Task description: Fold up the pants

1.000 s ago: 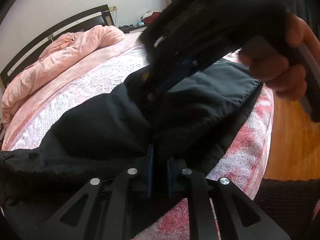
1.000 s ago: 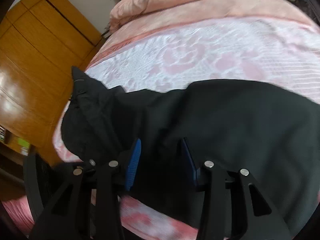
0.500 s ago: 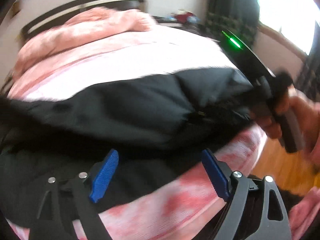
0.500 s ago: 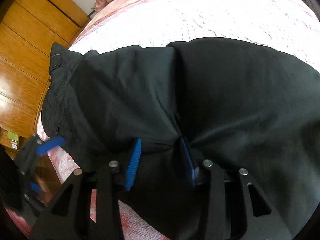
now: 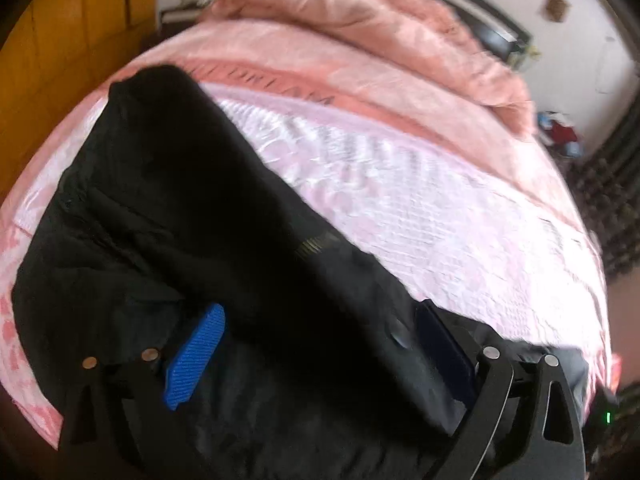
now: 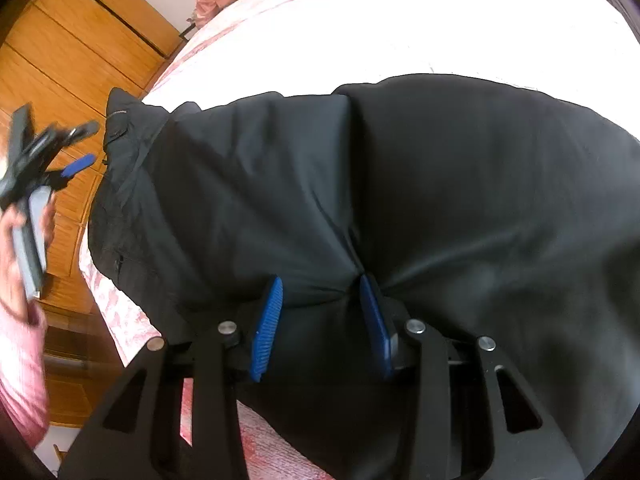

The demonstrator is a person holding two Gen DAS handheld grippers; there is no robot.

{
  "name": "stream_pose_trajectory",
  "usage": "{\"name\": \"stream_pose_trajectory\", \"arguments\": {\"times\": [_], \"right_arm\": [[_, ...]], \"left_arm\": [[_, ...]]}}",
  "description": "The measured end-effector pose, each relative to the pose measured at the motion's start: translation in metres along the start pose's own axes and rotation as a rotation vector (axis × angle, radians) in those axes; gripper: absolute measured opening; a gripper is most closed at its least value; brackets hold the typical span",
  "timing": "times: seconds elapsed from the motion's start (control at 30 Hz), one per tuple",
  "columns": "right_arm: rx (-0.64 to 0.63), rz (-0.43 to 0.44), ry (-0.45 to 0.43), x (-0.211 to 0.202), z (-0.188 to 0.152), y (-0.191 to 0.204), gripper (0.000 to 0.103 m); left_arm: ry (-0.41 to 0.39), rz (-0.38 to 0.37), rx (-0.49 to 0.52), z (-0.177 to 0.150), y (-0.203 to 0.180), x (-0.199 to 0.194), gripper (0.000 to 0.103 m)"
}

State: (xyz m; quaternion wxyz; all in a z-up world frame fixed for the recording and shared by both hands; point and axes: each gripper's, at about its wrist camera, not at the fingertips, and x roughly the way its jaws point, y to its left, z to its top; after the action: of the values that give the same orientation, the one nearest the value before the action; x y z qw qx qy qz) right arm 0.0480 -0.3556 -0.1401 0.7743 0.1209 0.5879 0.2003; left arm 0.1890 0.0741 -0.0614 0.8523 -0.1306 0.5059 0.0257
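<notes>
I judge one fold done: black pants [image 6: 440,200] lie doubled on the bed [image 5: 400,208], right gripper [image 6: 320,316] clenched on them, left gripper [image 5: 320,344] just released, further folds remaining.

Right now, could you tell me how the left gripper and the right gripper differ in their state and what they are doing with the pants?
The left gripper stands wide open; its jaws have just been opening, and no cloth is pinched. The right gripper is narrower, its pads pinching a bunched fold of the pants. Seen from the right wrist, the left gripper sits off the bed edge, while the right stays on the cloth. Both have blue pads and point downward.
</notes>
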Motion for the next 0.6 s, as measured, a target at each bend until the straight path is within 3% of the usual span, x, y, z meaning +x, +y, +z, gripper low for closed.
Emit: {"name": "stream_pose_trajectory", "arguments": {"times": [0.13,0.2,0.23,0.27,0.4,0.5,0.6], "right_arm": [[0.000,0.006,0.001,-0.002,-0.001,-0.004,0.041],[0.000,0.007,0.002,-0.003,-0.002,-0.005,0.041],[0.000,0.007,0.002,-0.003,-0.002,-0.005,0.041],[0.000,0.004,0.002,-0.003,-0.002,-0.005,0.041],[-0.009,-0.018,0.007,-0.002,0.000,0.000,0.041],[-0.023,-0.047,0.010,-0.002,0.000,0.005,0.041],[-0.022,-0.052,0.008,-0.002,-0.001,0.007,0.041]], "left_arm": [[0.052,0.019,-0.018,0.013,0.003,0.024,0.093],[0.077,0.007,-0.006,0.012,0.001,0.030,0.063],[0.097,-0.010,-0.004,0.012,0.002,0.035,0.056],[0.105,-0.015,-0.005,0.012,0.002,0.038,0.051],[0.158,-0.073,0.020,0.004,-0.015,0.048,0.051],[0.147,-0.074,0.052,-0.002,-0.024,0.048,0.032],[0.124,-0.115,0.027,-0.006,-0.020,0.043,0.021]]}}
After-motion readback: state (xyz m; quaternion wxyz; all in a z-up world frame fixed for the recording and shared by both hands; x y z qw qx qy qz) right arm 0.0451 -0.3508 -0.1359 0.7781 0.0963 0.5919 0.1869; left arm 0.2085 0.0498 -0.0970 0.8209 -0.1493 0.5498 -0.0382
